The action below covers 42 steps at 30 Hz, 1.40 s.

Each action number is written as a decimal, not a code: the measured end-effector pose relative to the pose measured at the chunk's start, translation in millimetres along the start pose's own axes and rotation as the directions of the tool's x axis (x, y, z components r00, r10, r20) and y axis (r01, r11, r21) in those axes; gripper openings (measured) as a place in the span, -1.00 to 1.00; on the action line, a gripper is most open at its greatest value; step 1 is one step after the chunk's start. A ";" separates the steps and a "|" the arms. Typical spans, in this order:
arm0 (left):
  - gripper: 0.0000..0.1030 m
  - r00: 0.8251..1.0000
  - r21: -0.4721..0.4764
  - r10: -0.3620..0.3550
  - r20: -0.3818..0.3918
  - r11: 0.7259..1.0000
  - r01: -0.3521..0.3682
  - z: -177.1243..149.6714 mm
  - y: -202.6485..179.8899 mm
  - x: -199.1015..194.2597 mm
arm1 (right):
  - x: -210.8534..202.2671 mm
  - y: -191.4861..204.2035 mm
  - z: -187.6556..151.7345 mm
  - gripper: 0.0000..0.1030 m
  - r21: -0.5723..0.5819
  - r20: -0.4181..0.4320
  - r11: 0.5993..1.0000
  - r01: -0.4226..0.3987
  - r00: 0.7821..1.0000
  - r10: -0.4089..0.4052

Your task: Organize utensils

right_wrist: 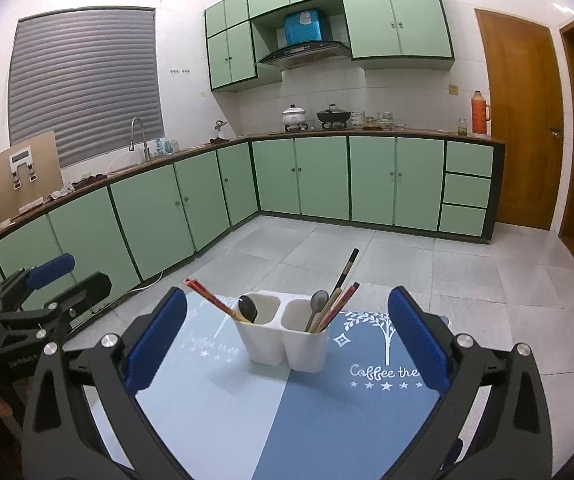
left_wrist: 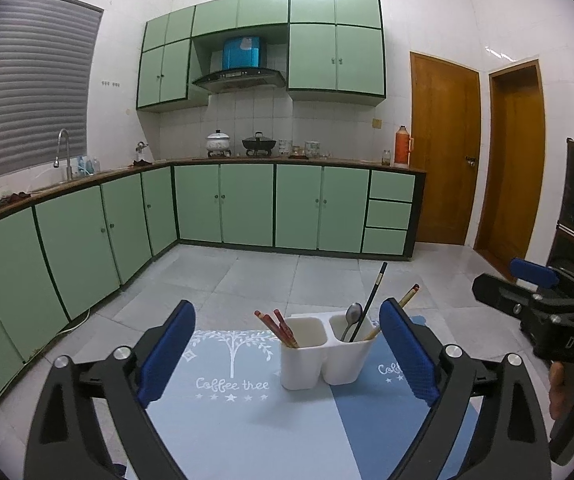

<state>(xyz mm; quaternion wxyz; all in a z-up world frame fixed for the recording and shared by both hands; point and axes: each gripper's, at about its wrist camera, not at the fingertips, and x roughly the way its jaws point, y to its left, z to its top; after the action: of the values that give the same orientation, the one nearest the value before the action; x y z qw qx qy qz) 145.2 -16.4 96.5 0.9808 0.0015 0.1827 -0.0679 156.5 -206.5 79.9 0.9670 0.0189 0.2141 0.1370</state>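
A white two-compartment utensil holder (left_wrist: pixel 321 354) (right_wrist: pixel 283 338) stands on a blue "Coffee tree" mat (left_wrist: pixel 243 412) (right_wrist: pixel 267 412). Its left compartment holds red chopsticks (left_wrist: pixel 277 328) (right_wrist: pixel 211 298) and a dark spoon (right_wrist: pixel 248 308). Its right compartment holds a metal spoon (left_wrist: pixel 351 318) (right_wrist: pixel 318 304), a black chopstick (left_wrist: pixel 371 300) (right_wrist: pixel 345 274) and more chopsticks. My left gripper (left_wrist: pixel 287 360) is open and empty, just in front of the holder. My right gripper (right_wrist: pixel 287 344) is open and empty too. Each gripper also shows at the edge of the other's view, the right one (left_wrist: pixel 535 292) and the left one (right_wrist: pixel 47 280).
The mat lies on a small table above a grey tiled floor (left_wrist: pixel 247 272). Green cabinets (left_wrist: pixel 247 208) and a counter with pots (right_wrist: pixel 311 114) run along the far walls. Wooden doors (left_wrist: pixel 443 152) stand at the right.
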 end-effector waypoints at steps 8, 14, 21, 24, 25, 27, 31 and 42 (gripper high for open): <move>0.86 1.000 0.008 0.006 0.008 1.000 -0.006 -6.0 -1.6 -14.1 | -7.3 6.1 -8.3 0.90 0.001 -0.019 1.000 -0.022 1.000 0.022; 0.88 1.000 0.006 0.010 0.003 1.000 -0.010 -13.1 -0.4 -18.9 | -13.3 12.0 -15.5 0.90 -0.010 -0.028 0.999 -0.033 0.999 0.032; 0.88 1.000 0.007 0.011 -0.006 1.000 -0.011 -19.1 -0.5 -25.3 | -18.5 14.7 -18.3 0.90 -0.015 -0.030 0.999 -0.036 0.999 0.036; 0.88 1.000 0.004 0.012 -0.007 1.000 -0.012 -19.6 0.2 -27.9 | -19.6 15.1 -18.9 0.90 -0.017 -0.028 0.999 -0.037 0.999 0.037; 0.88 1.000 0.004 0.013 -0.006 1.000 -0.013 -19.8 0.2 -28.8 | -19.3 15.1 -19.0 0.90 -0.017 -0.028 0.999 -0.038 0.999 0.037; 0.88 1.000 0.006 0.014 -0.005 1.000 -0.014 -18.8 -0.1 -29.7 | -19.5 15.3 -18.7 0.90 -0.018 -0.028 0.999 -0.037 0.999 0.036; 0.88 1.000 0.006 0.014 -0.005 1.000 -0.014 -18.9 -0.1 -29.6 | -19.5 15.3 -18.8 0.90 -0.018 -0.028 0.999 -0.037 0.999 0.036; 0.88 1.000 0.008 0.012 -0.003 1.000 -0.012 -18.0 -0.8 -31.3 | -21.1 17.5 -17.0 0.90 -0.023 -0.023 0.999 -0.036 0.999 0.036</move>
<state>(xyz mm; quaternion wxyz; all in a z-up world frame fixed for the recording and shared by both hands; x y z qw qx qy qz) 109.6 -12.5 90.9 0.9809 0.0067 0.1837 -0.0628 126.5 -195.8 74.8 0.9620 0.0098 0.2232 0.1571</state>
